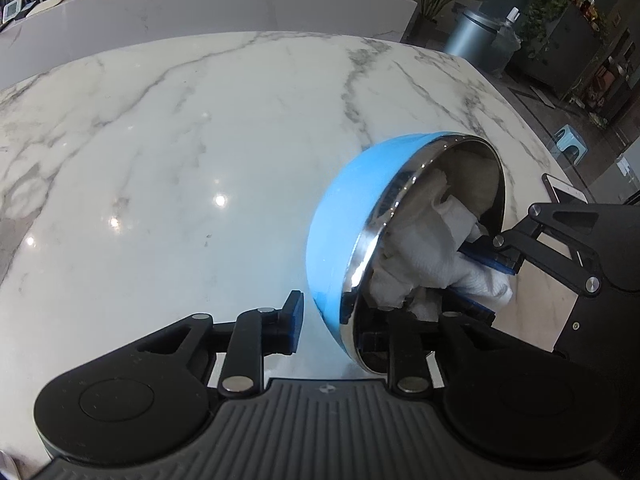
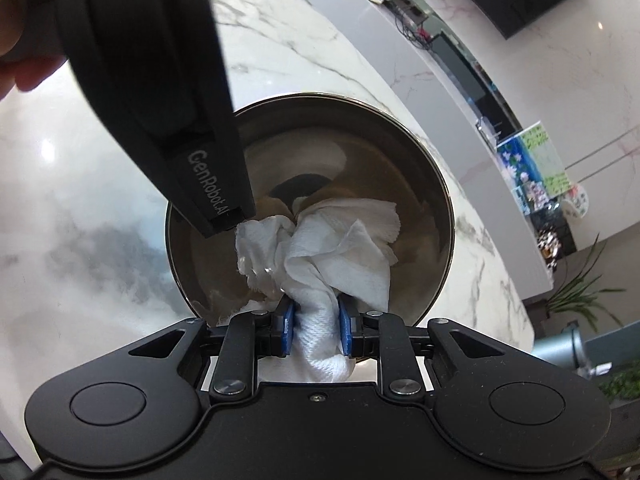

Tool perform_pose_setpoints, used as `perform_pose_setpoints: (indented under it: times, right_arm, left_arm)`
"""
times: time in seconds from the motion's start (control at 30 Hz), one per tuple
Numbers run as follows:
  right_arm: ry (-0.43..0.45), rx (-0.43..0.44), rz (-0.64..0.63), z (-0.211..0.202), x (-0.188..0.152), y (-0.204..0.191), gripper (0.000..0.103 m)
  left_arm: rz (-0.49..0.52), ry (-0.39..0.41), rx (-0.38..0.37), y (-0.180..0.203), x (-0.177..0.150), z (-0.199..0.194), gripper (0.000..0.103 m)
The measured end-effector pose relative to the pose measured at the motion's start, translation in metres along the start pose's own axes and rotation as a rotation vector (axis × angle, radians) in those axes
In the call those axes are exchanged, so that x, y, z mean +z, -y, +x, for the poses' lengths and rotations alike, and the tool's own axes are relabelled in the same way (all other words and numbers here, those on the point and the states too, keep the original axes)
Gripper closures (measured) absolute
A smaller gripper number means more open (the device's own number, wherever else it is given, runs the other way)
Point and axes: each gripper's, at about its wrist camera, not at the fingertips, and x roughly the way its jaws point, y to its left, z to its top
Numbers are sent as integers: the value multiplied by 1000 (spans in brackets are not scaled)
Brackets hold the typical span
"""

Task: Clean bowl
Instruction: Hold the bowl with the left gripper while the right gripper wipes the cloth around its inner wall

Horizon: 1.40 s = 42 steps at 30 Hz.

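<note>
A bowl [image 1: 340, 216], blue outside and shiny steel inside, is tipped on its side above the marble table, its mouth facing right. My left gripper [image 1: 332, 320] straddles its lower rim, one finger outside and one inside, and holds it. My right gripper [image 2: 316, 330] is shut on a crumpled white paper towel [image 2: 328, 256] and presses it into the bowl's steel inside [image 2: 360, 172]. The towel also shows in the left wrist view [image 1: 432, 248], with the right gripper [image 1: 488, 276] behind it. The left gripper's body [image 2: 160, 92] crosses the upper left of the right wrist view.
The white marble table [image 1: 180, 152] spreads left and beyond the bowl. A phone [image 1: 564, 190] lies near its right edge. A grey bin [image 1: 472, 36], plants and a blue stool [image 1: 570, 142] stand on the floor beyond. A long counter [image 1: 200, 4] runs behind the table.
</note>
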Motion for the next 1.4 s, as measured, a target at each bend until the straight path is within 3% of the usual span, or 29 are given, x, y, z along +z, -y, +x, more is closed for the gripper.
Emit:
perform_pose_setpoints:
  times: [0.17,0.37,0.4,0.47,0.63,0.83,1.13,1.23,1.4]
  right_arm:
    - [-13,56,109,2,-5,12,83]
    - [-17,105,199,1,-10,22,83]
    - [-17,111,212,1,-11,23,82]
    - [-14,126,232,1,-12,26,83]
    - [-10,161,262,6,-9,34,83]
    - [-4,138,193,9,-7,27,83]
    - [13,-90,-93,7,-12,-2,85]
    - [15,-79,-108,5,-12,-6,85]
    - [17,7,-10,5,-9,4,84]
  left_arm:
    - [-71,5,-57,-2,0,10,73]
    - [-56,12,-54,3,-2,17,73]
    - [-53,10,-60,3,-1,17,74]
    - [-44,2,-73,4,-1,17,86]
    - [-3,-14,-56,7,0,14,85]
    - [16,-35,-43,7,0,11,85]
    - [60,-60,-27,9,1,8,84]
    - [104,-84,-12,11,2,5,84]
    - [108,-92,-14,6,0,2,82]
